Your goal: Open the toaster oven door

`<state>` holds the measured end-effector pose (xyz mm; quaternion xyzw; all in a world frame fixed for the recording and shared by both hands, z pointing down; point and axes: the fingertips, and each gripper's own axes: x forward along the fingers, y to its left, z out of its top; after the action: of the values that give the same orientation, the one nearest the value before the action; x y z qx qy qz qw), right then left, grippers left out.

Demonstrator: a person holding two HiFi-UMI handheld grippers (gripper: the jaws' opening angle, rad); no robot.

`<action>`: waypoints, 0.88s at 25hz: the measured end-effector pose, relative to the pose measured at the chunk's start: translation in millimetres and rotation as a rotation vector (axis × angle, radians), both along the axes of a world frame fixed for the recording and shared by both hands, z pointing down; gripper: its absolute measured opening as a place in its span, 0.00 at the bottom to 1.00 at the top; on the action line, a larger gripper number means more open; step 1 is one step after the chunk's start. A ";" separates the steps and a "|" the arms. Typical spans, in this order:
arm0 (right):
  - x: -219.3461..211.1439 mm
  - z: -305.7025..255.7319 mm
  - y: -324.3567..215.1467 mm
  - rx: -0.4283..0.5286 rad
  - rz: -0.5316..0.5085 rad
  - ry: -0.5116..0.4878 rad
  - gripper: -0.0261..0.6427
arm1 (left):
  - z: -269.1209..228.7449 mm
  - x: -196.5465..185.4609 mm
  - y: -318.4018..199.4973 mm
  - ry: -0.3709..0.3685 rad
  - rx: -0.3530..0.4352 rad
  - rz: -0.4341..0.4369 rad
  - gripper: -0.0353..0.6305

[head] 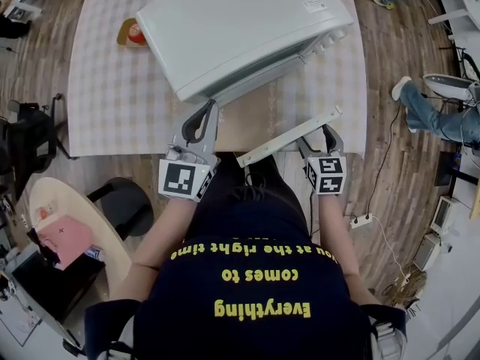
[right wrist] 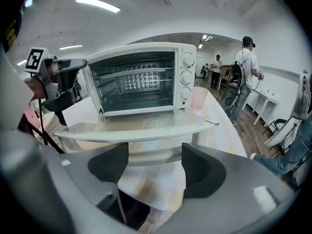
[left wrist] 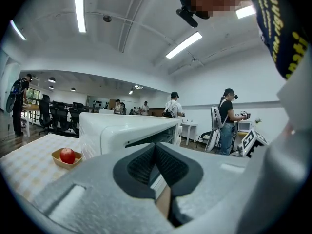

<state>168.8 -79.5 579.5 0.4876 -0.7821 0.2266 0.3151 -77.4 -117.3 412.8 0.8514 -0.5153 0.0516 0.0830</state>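
The toaster oven [head: 240, 28] casing is seen as smooth, glossy white metal, its door [right wrist: 136, 123] as shiny glass. The tablecloth [head: 112, 103] is made of matt checked cloth, the floor [head: 409, 163] of wood planks; ribbed black pads [left wrist: 139, 165] are shown on the left gripper [left wrist: 156, 150]

Both bare forearms [head: 161, 227] stretch forward, side by side. The grey plastic left claw [head: 209, 114], marker cube at its base, has its dark ribbed pads [left wrist: 168, 167] closed together. The matching grey right claw [right wrist: 155, 162] holds its jaws well apart, pads pinching nothing.
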 end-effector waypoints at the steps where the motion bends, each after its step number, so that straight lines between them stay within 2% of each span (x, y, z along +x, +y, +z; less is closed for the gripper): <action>1: 0.4 3.5 0.8 -0.004 0.001 0.003 0.56 | 5.5 2.0 0.0 -0.003 -0.010 0.007 0.05; 10: 1.7 28.2 4.4 -0.007 -0.016 0.012 0.57 | 38.5 4.1 -0.5 -0.007 -0.089 0.017 0.05; 22: 3.3 54.0 7.7 0.030 -0.060 -0.005 0.57 | 27.6 7.9 -8.0 -0.012 -0.071 0.018 0.05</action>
<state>172.1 -71.7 633.5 0.4683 -0.8003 0.2065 0.3124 -69.5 -125.3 440.4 0.8521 -0.5061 0.0757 0.1097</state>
